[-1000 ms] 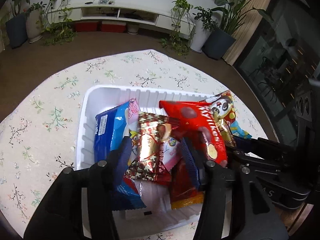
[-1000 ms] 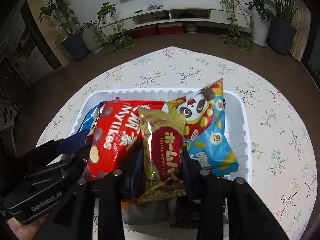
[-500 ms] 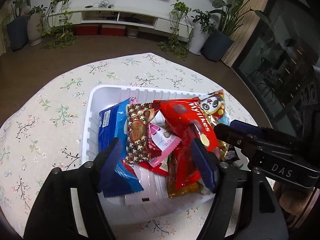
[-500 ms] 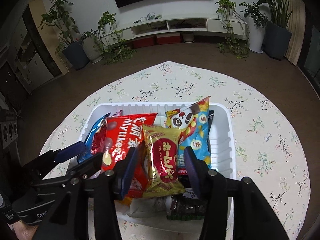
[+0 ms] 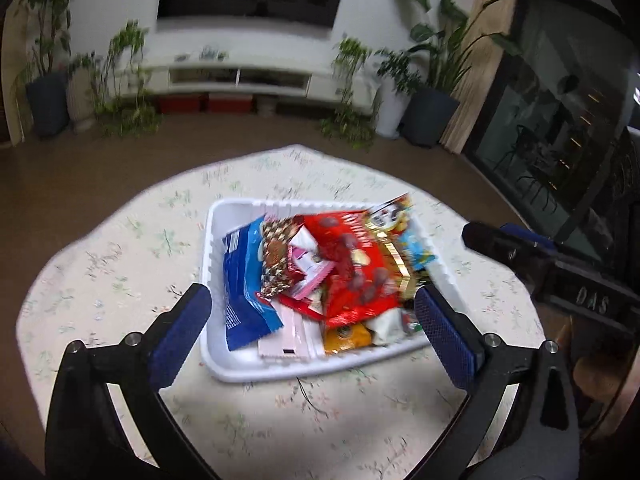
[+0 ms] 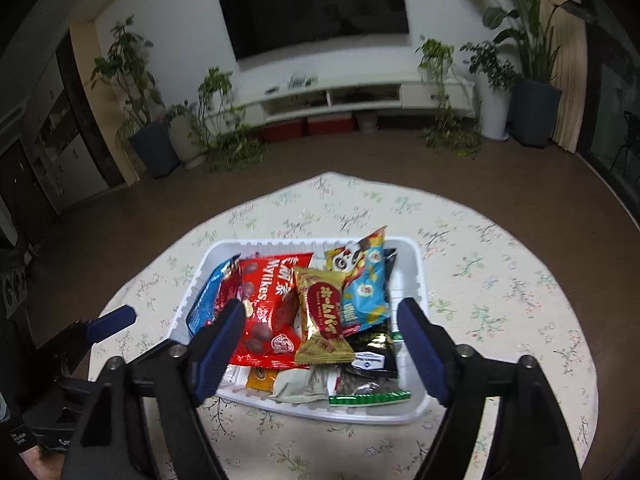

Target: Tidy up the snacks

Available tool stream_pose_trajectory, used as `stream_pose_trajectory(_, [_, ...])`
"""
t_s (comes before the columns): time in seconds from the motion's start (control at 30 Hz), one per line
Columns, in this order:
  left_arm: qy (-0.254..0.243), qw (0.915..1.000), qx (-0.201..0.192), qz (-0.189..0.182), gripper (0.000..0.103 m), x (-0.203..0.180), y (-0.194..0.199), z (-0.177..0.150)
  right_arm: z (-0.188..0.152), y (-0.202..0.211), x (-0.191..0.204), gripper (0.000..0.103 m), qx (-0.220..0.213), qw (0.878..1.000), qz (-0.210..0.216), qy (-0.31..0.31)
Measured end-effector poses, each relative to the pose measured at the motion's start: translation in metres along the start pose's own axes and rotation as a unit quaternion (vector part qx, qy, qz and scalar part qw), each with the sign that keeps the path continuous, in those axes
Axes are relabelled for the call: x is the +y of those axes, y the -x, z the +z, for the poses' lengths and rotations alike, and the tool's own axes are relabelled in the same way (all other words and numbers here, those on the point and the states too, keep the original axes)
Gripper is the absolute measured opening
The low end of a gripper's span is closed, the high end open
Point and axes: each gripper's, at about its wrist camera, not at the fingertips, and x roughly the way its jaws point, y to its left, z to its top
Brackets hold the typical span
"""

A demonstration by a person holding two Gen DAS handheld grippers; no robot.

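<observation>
Snacks all piled in the white tray point(image 6: 420, 280) on the floral table: blue bag point(image 5: 244, 280), red Mylikes bag point(image 6: 268, 304), gold pack point(image 6: 324, 316), long axes running front to back. Left gripper point(image 5: 312, 304) and right gripper point(image 6: 320, 320) both spread wide, holding nothing.

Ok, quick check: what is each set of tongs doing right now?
Left tongs: open, holding nothing, above the near end of the white tray.
Right tongs: open, holding nothing, over the snacks.
</observation>
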Motion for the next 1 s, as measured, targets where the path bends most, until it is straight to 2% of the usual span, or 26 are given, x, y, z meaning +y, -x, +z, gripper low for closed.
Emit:
stream_pose_trajectory(0.07, [-0.018,0.9992,-0.035,-0.001,0.103,-0.012,0.029,-0.004,-0.005,0.028,-0.002,0.097,-0.048,0.999,-0.006,0.003])
stream_pose_trajectory(0.13, [-0.041,0.9973,-0.060,0.000,0.103,-0.030,0.063,-0.015,-0.014,0.065,-0.003,0.103,-0.114,0.993,-0.013,0.012])
stream_pose_trajectory(0.23, [-0.038,0.9968,-0.071,0.006,0.103,-0.047,0.099,-0.027,-0.027,0.112,0.000,0.103,-0.185,0.982,-0.022,0.039])
stream_pose_trajectory(0.3, [-0.029,0.9957,-0.083,0.029,0.103,-0.059,0.127,-0.041,-0.036,0.144,0.004,0.103,-0.219,0.974,-0.028,0.048])
stream_pose_trajectory(0.4, [-0.018,0.9923,-0.096,0.076,0.103,-0.073,0.162,-0.063,-0.044,0.181,0.004,0.103,-0.246,0.968,-0.037,0.039])
stream_pose_trajectory(0.53, [-0.019,0.9828,-0.117,0.141,0.103,-0.087,0.196,-0.092,-0.054,0.224,-0.003,0.103,-0.249,0.968,-0.020,-0.003])
stream_pose_trajectory(0.63, [-0.005,0.9851,-0.089,0.147,0.103,-0.083,0.197,-0.103,-0.067,0.241,-0.004,0.103,-0.243,0.970,-0.007,-0.018])
stream_pose_trajectory(0.73, [0.016,0.9855,-0.056,0.160,0.103,-0.077,0.194,-0.118,-0.085,0.249,-0.001,0.103,-0.236,0.971,-0.016,-0.018])
stream_pose_trajectory(0.87, [0.030,0.9864,-0.030,0.159,0.103,-0.072,0.190,-0.131,-0.107,0.244,0.007,0.103,-0.197,0.979,-0.045,0.004])
stream_pose_trajectory(1.0, [0.030,0.9874,-0.012,0.155,0.103,-0.072,0.181,-0.141,-0.122,0.229,0.010,0.103,-0.152,0.987,-0.045,0.000])
